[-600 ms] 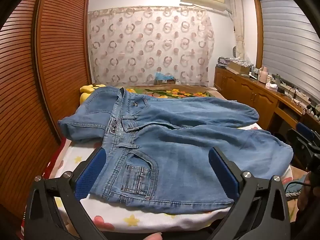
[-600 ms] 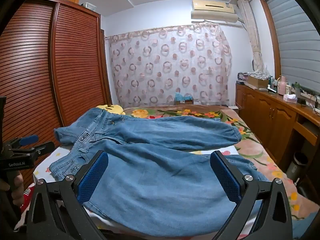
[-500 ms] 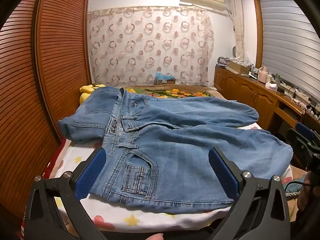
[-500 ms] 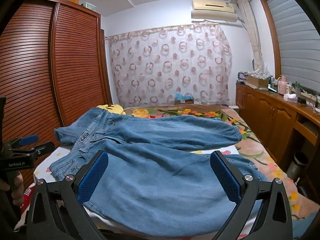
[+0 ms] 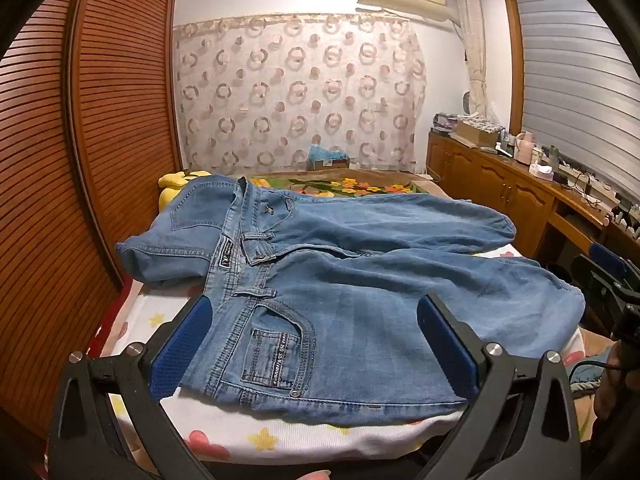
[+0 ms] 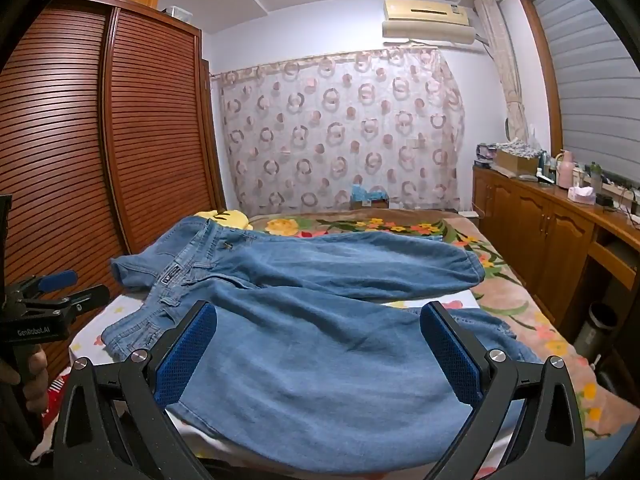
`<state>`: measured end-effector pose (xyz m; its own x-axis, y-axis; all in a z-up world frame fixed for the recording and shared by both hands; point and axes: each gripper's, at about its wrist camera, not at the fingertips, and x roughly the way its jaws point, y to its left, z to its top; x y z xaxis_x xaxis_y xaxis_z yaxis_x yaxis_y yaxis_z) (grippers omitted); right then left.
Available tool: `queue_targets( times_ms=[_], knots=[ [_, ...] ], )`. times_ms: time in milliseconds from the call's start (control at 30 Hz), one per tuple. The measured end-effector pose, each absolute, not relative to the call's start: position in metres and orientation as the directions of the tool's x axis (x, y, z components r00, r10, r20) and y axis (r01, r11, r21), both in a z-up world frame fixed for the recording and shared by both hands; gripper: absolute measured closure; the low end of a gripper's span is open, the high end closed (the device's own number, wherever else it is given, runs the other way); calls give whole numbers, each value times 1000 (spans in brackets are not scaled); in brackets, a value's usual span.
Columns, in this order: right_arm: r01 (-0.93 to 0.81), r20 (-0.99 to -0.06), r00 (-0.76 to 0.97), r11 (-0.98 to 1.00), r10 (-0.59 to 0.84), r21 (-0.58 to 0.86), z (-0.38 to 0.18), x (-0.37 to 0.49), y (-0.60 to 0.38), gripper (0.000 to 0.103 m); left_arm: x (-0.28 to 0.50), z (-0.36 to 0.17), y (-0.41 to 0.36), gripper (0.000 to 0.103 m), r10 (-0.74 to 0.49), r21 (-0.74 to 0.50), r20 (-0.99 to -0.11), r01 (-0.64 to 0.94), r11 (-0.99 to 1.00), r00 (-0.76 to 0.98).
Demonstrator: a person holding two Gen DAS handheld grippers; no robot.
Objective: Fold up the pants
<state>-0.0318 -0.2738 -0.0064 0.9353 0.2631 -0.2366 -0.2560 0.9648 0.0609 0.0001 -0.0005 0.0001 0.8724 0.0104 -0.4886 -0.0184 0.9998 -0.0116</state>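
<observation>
the left claw (image 5: 314, 334) has its two blue pads wide apart and nothing is between them; it hangs in the air in front of the near edge of the bed (image 5: 280, 432), pointing a little downward. the right claw (image 6: 318, 344) is also spread wide and holds nothing, and it hangs before the same edge further to the right. in the left wrist view the right claw appears at the right border, and in the right wrist view the left claw appears at the left border with a hand (image 6: 34, 372) around its handle.

just beyond the left claw lies the waist part of the pants (image 5: 340, 280), blue jeans spread out flat on the bed. the front pocket (image 5: 276, 354) with a small printed label is near the left pad. the waistband runs away from the camera on the left side, and a part of the seat is turned over to the left, toward the wooden louvered wardrobe (image 5: 80, 160). the two legs go to the right: the near leg (image 6: 320, 368) reaches past the right claw, the far leg (image 6: 360, 264) lies behind it, a little apart at the ends.

under the jeans is a white sheet with stars and flowers (image 5: 260, 436), further back a flowered blanket (image 6: 380, 226) and something yellow (image 5: 174, 184). behind the bed hangs a curtain with rings (image 6: 340, 132). a wooden desk (image 6: 560, 216) with small things stands along the right wall.
</observation>
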Motion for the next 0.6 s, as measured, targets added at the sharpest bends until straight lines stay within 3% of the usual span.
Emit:
queue_targets(
  times_ms=[600],
  knots=[
    [-256,-230,937,965,263,61,-7,-37,-272,1,0,0,0,1,14,-7,-484,-19,1000,875]
  ],
)
